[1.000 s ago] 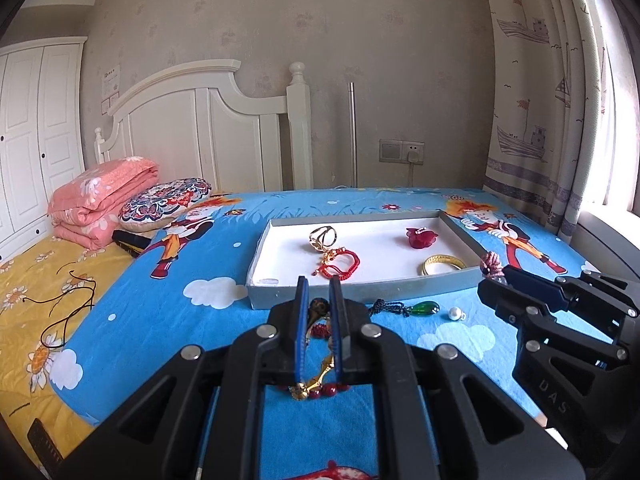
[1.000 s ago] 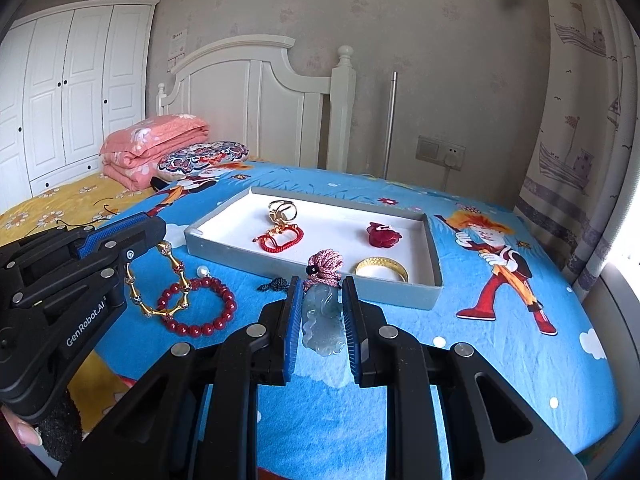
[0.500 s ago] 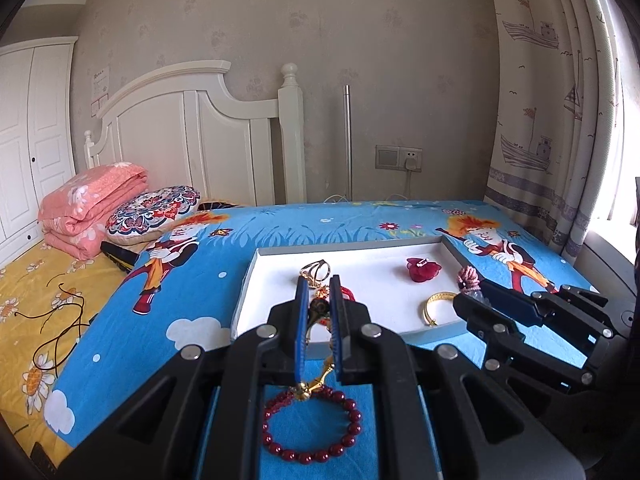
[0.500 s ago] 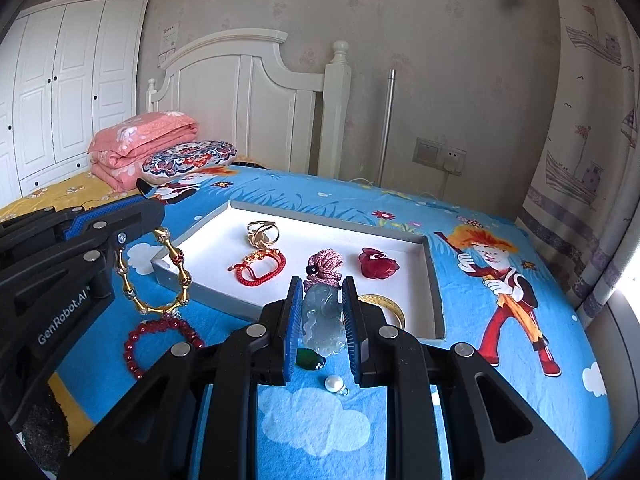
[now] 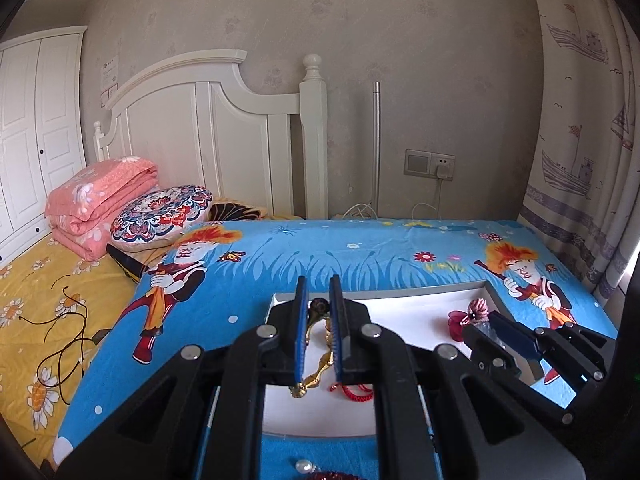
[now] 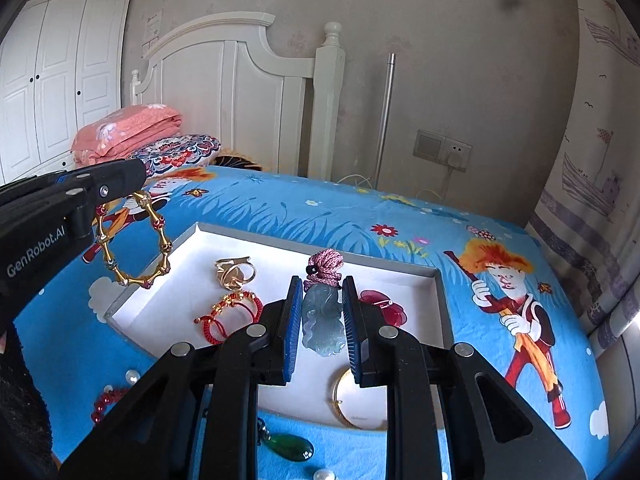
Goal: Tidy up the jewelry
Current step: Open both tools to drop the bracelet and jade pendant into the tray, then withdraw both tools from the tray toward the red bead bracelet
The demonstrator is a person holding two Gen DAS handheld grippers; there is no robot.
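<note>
Both pieces now over the tray

Both grippers have carried their loads from the bed's near side to above the white tray [image 6: 440,300]. Left gripper [image 5: 318,308] fingers pinch the gold bracelet [image 6: 136,240]; right gripper [image 6: 322,312] fingers clamp the jade pendant [image 6: 324,316]. Lowering and release likely follow.

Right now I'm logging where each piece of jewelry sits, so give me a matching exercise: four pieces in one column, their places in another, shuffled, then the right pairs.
Things:
1. jade pendant
2. gold link bracelet
3. red cord bracelet
4. green drop pendant

Places:
A. lying on the blue sheet, outside the tray
B. held in the right hand-held gripper
C. lying inside the white tray
D. hanging from the left hand-held gripper

Pairs: 1-B, 2-D, 3-C, 4-A
</note>
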